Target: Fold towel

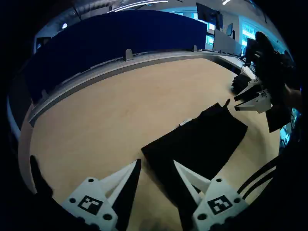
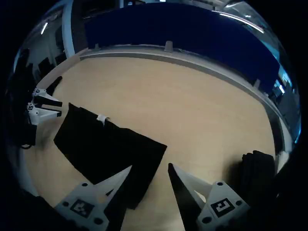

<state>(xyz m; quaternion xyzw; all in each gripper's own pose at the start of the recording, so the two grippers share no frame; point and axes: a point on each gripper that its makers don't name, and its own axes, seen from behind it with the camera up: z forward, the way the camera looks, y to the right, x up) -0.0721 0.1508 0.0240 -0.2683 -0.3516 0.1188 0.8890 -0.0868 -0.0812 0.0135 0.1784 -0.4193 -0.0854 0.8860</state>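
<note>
Flat black towel [image 1: 200, 142] on tan table [image 1: 127, 100]; left gripper [image 1: 156, 161] and right gripper [image 2: 150, 166] jaws wide.

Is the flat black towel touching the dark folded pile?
Apart. The right gripper view shows bare wooden table between the flat black towel and the dark folded pile.

We're looking across a pale wooden table [image 1: 115, 107], a grey rail [image 1: 161, 61] running along its far edge with a small bracket [image 1: 128, 54] standing on it. Behind that, a dark blue divider [image 1: 115, 36], screens [image 1: 208, 13] showing above it. In the right gripper view, a dark pile [image 2: 258, 169] sits near the table's edge.
</note>
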